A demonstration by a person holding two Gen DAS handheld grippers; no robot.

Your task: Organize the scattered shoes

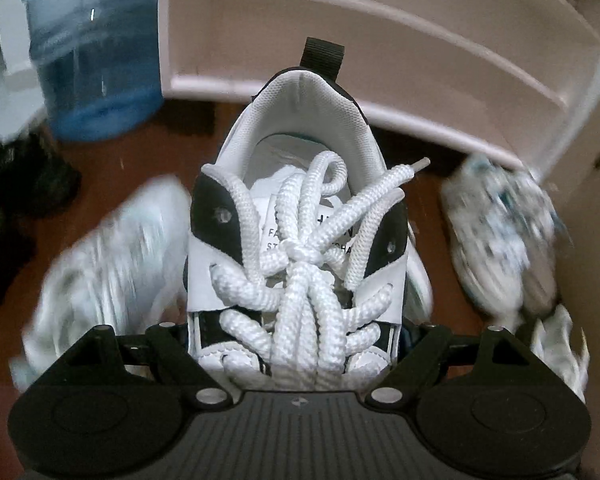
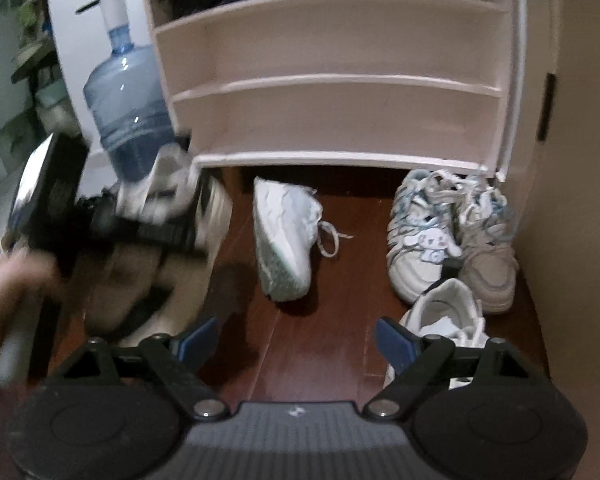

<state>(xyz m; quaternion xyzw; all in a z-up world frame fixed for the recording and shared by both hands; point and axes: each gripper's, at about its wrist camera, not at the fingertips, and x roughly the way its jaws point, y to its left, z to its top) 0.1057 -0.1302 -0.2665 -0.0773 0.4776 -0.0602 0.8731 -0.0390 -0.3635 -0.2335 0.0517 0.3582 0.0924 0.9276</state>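
Between the left tongs (image 1: 296,344), a black-and-white sneaker (image 1: 300,208) is gripped at the forefoot, heel toward the white shoe rack (image 1: 380,40). Keep it level and slide it heel-first onto a bare shelf. Right tongs (image 2: 296,340) gape, holding nothing, over the floor (image 2: 340,340). Motion blurs the floor shoes; the left fingertips are hidden under the laces.

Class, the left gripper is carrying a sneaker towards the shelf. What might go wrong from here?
1. The sneaker's loose laces may snag on the shelf edge.
2. The left gripper clamps only the toe end, so the heel might sag.
3. Shoes on the floor, like the sideways sneaker, could be knocked.
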